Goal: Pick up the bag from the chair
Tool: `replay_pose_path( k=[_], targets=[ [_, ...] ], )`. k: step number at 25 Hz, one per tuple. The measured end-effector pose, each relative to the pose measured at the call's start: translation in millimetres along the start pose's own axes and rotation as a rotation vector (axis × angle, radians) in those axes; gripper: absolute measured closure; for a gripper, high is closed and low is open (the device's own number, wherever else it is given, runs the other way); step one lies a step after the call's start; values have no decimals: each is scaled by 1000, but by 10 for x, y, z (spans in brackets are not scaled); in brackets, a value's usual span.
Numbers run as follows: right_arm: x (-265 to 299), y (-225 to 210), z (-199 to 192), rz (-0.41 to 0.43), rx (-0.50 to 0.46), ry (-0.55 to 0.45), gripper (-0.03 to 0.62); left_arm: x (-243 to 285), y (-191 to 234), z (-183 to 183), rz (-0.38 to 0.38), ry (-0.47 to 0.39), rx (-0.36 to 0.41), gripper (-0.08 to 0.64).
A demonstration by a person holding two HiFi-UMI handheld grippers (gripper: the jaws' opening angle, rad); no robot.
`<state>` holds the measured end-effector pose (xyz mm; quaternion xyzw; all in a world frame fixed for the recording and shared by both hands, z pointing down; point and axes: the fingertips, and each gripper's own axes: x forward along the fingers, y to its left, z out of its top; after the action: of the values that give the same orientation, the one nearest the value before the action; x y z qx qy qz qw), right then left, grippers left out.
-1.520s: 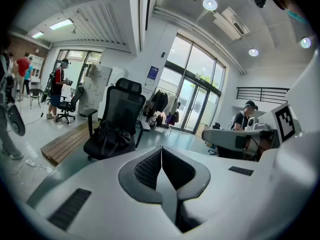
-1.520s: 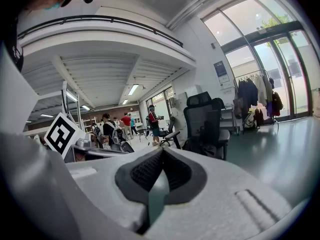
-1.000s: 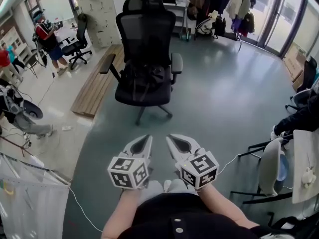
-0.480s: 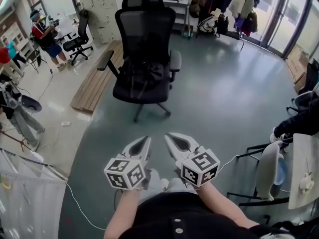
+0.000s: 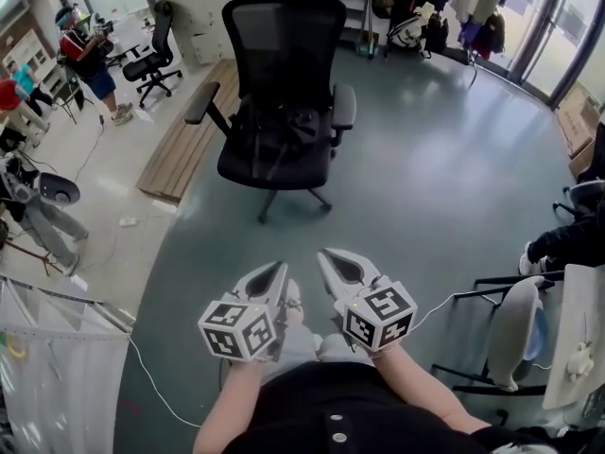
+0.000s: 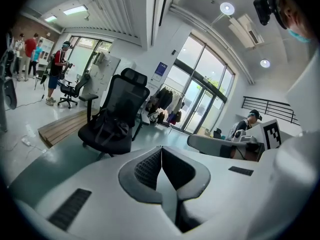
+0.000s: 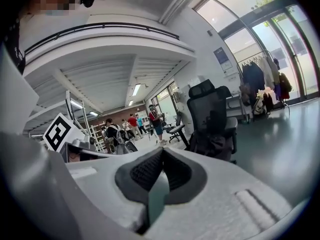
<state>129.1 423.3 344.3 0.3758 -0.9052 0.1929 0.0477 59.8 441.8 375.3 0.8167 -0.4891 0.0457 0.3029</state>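
Head view, chair: a black mesh office chair [image 5: 284, 45] stands on the grey floor [image 5: 425, 178] at 12 o'clock from both tools, well apart from them.
Head view, bag: a black soft fabric bag [image 5: 274, 135] lies on the chair's seat, against the backrest.
Head view, tools: the left tool [image 5: 277, 268] and right tool [image 5: 328, 255] are side by side, tips toward the chair.
Left gripper view, left tool: jaws narrow, tips touching, nothing between them. The chair with the bag is at 10 o'clock.
Right gripper view, right tool: jaws pressed together, empty. The chair with the bag is at 2 o'clock.

The chair [image 5: 284, 55] has a black mesh back, the bag [image 5: 274, 132] is matt cloth, the floor [image 5: 425, 187] smooth and glossy.
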Motion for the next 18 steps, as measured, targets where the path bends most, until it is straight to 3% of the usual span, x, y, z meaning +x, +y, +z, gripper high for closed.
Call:
replay_pose_path(
  k=[6,18],
  targets=[
    [420,-264,106,-26,5,20,595,349,302,243,-13,21,-1,540],
    [1688,-639,579,-72,-13,14,595,1040,1255,1124,-68,51,38,540]
  ],
)
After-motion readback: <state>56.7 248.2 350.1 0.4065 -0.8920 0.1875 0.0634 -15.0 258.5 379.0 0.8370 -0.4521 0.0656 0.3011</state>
